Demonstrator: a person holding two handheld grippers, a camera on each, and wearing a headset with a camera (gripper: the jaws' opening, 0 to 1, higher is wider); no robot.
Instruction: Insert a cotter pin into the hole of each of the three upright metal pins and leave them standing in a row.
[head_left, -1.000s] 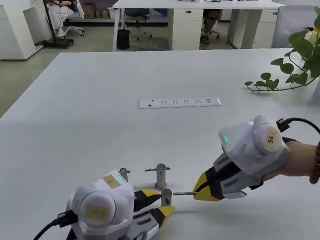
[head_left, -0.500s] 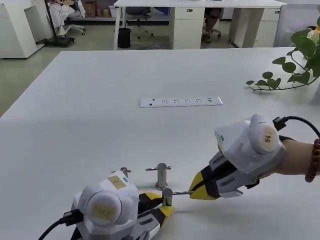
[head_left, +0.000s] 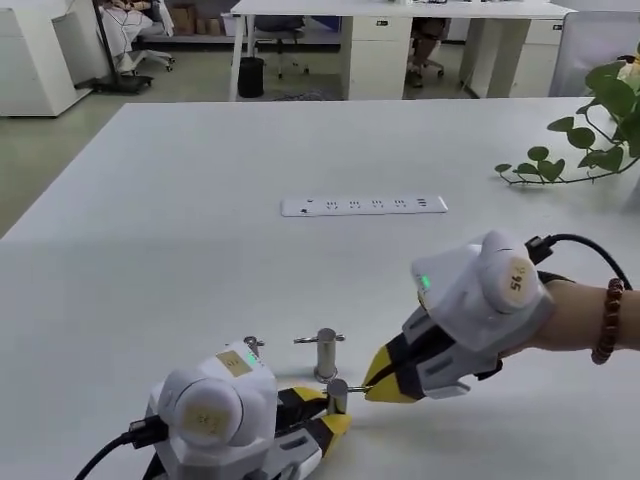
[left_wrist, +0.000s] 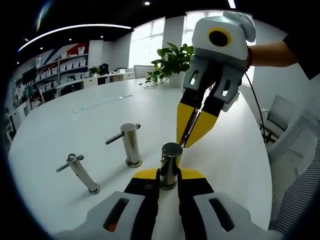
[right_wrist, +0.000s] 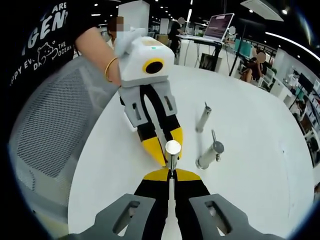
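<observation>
Head view, held pin: we see one metal pin (head_left: 337, 394) standing up on the white table (head_left: 300, 270).
Left gripper: our left gripper (head_left: 322, 412) has its jaws closed tight on that pin, low down.
Cotter pin: the thin cotter pin (head_left: 356, 387) lies flat, with its tip at the pin's top.
Right gripper: our right gripper (head_left: 385, 385) pinches the cotter pin's other end.
Other pins: the middle pin (head_left: 325, 352) and the far pin (head_left: 251, 346) stand close by, each with a cross pin through it.
Further out: a power strip (head_left: 362, 205) and a plant (head_left: 590, 110).

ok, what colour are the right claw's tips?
Yellow, with black behind them. The right claw shows best in the left gripper view.
</observation>
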